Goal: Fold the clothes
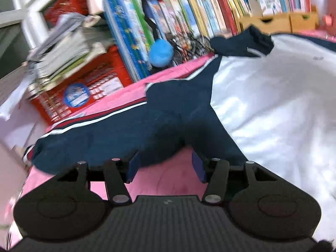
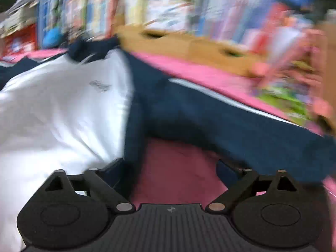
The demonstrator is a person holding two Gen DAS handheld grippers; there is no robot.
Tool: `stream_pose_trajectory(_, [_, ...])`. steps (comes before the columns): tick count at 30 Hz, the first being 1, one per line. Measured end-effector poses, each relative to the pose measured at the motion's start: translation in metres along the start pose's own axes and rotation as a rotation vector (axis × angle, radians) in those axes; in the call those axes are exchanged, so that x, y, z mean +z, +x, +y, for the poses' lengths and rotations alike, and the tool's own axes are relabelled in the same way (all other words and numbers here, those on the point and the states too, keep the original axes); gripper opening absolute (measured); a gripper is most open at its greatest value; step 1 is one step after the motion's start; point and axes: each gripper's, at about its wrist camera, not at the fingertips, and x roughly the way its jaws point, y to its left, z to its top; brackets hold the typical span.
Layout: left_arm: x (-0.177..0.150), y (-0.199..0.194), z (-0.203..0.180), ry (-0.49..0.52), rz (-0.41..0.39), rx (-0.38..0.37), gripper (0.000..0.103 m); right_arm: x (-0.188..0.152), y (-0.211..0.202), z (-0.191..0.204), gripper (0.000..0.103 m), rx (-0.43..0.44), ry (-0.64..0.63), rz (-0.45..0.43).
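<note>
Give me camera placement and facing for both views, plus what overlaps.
Left wrist: sits on the left gripper, facing forward and down over the shirt's navy left sleeve on the pink cover, bookshelf behind. Only the open fingers show, nothing between them.
Right wrist: sits on the right gripper, facing forward and down at the navy right sleeve beside the white shirt body, blurred. Only the open fingers show, nothing between them.
Shared: shirt, pink cover, bookshelf, wooden drawers.
</note>
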Motion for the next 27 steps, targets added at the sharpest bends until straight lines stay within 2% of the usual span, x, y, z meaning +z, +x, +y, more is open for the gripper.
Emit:
stream_pose_trajectory(3, [-0.018,-0.057,-0.023,0.001,-0.090,-0.096,0.057,-0.038,-0.066,0.013,0.090,0.041,-0.093,-0.139])
stream_pose_trajectory(4, [-0.024,-0.076,-0.033,0.002,-0.121,-0.139,0.064,-0.053,-0.087,0.023,0.090,0.077,-0.129,-0.172])
stream_pose_trajectory(5, [-0.029,-0.094,-0.042,-0.002,-0.148,-0.190,0.073,-0.064,-0.102,0.033,0.090,0.111,-0.149,-0.190])
stream_pose_trajectory(6, [-0.035,-0.110,-0.052,-0.010,-0.173,-0.247,0.077,-0.078,-0.115,0.043,0.091,0.145,-0.153,-0.201])
stream_pose_trajectory(9, [-0.050,-0.147,-0.079,-0.029,-0.227,-0.405,0.081,-0.106,-0.138,0.070,0.089,0.252,-0.080,-0.202])
stream_pose_trajectory(10, [-0.055,-0.152,-0.089,-0.021,-0.228,-0.422,0.082,-0.110,-0.141,0.078,0.082,0.295,-0.042,-0.210])
stream_pose_trajectory(11, [-0.060,-0.151,-0.099,0.001,-0.209,-0.401,0.082,-0.112,-0.142,0.085,0.076,0.340,-0.013,-0.221])
stream_pose_trajectory(12, [-0.065,-0.147,-0.107,0.030,-0.179,-0.365,0.082,-0.114,-0.141,0.092,0.065,0.377,0.002,-0.232])
stream_pose_trajectory(14, [-0.076,-0.133,-0.116,0.069,-0.095,-0.280,0.081,-0.117,-0.136,0.105,0.061,0.413,0.008,-0.242])
stream_pose_trajectory(16, [-0.088,-0.123,-0.094,-0.001,-0.047,-0.264,0.087,-0.116,-0.126,0.102,0.057,0.395,-0.008,-0.220])
stream_pose_trajectory(17, [-0.091,-0.120,-0.080,-0.061,-0.015,-0.276,0.093,-0.117,-0.120,0.100,0.057,0.365,-0.017,-0.202])
stream_pose_trajectory(18, [-0.092,-0.117,-0.067,-0.121,0.025,-0.283,0.094,-0.118,-0.115,0.091,0.058,0.335,-0.009,-0.188])
stream_pose_trajectory(20, [-0.087,-0.114,-0.054,-0.151,0.077,-0.261,0.094,-0.118,-0.109,0.058,0.059,0.335,0.088,-0.161])
stream_pose_trajectory(21, [-0.080,-0.114,-0.051,-0.135,0.085,-0.251,0.094,-0.114,-0.111,0.039,0.058,0.289,0.136,-0.168])
stream_pose_trajectory(23, [-0.057,-0.120,-0.053,-0.072,0.055,-0.254,0.093,-0.106,-0.113,0.001,0.063,0.189,0.229,-0.190])
stream_pose_trajectory(25, [-0.032,-0.126,-0.058,-0.025,-0.008,-0.272,0.093,-0.090,-0.104,-0.039,0.090,0.033,0.297,-0.225])
stream_pose_trajectory(27, [-0.005,-0.126,-0.062,-0.048,-0.059,-0.331,0.095,-0.074,-0.090,-0.079,0.092,-0.122,0.361,-0.233])
